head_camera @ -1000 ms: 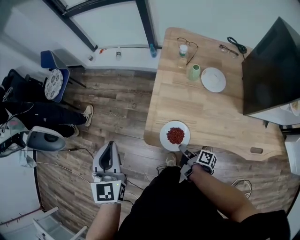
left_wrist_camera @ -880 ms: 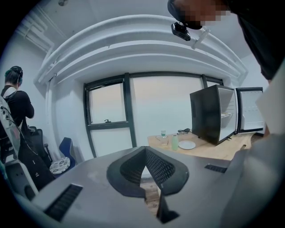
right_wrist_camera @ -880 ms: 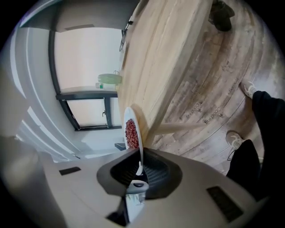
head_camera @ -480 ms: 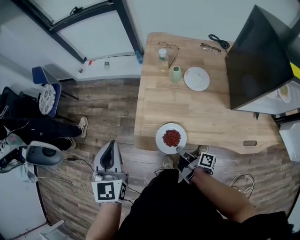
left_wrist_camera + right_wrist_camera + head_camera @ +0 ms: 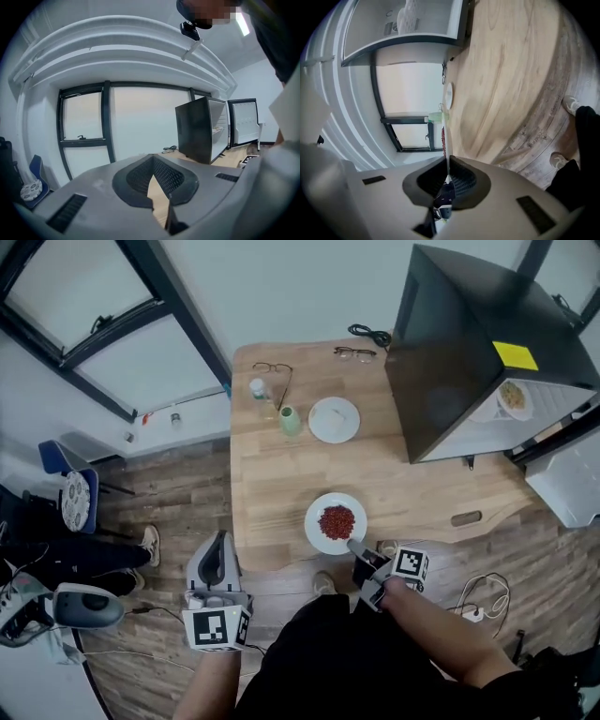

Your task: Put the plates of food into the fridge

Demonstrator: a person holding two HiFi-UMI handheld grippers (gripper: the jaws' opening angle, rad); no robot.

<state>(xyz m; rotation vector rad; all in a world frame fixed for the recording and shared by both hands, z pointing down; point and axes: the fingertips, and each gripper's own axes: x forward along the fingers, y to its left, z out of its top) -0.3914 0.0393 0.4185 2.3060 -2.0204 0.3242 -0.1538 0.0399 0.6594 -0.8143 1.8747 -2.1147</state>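
Head view showed one plate already in the fridge, the right gripper jaws had just clamped the rim of the red-food plate outside the fridge, and the left gripper jaws were pressed together, empty.

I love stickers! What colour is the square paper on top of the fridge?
The paper is yellow, best seen in the head view.

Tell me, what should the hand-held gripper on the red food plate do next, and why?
Probably carry the round white plate of red food across the wooden table toward the open black fridge: the right hand-held gripper is shut on its rim.
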